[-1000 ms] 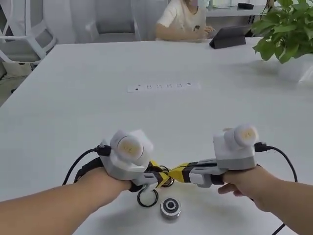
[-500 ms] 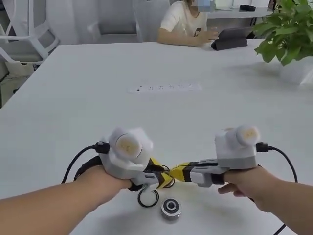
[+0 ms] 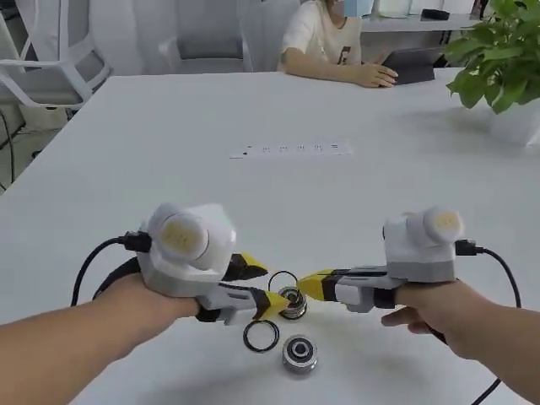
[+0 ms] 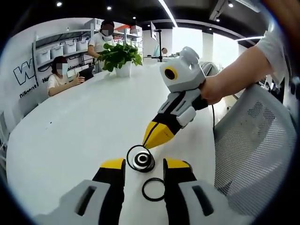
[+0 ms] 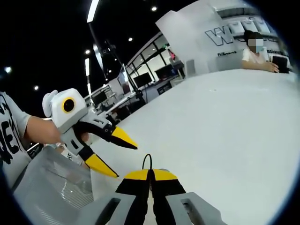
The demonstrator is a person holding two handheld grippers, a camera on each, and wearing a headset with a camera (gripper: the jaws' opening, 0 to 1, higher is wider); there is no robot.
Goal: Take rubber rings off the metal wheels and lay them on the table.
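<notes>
A metal wheel [image 3: 292,303] lies on the white table [image 3: 253,194] between the spread jaws of my left gripper [image 3: 268,288], which is open and not touching it. My right gripper [image 3: 305,287] comes in from the right, shut on a thin black rubber ring [image 3: 283,273] that hangs half off that wheel. In the left gripper view the wheel [image 4: 142,160] sits just ahead of the open left gripper [image 4: 144,165], and the right gripper [image 4: 149,142] pinches the ring [image 4: 132,151]. A loose ring [image 3: 261,335] and a second wheel [image 3: 299,353] lie nearer me.
A person sits at the table's far edge [image 3: 325,38] with a tablet [image 3: 415,63]. A potted plant [image 3: 502,59] stands at the back right. A power strip [image 3: 291,149] is set into the table's middle. A white chair [image 3: 51,59] stands at the back left.
My left gripper has opened and drawn back to the left, off the wheel. The right gripper stays shut on the ring. The camera has shifted slightly.
</notes>
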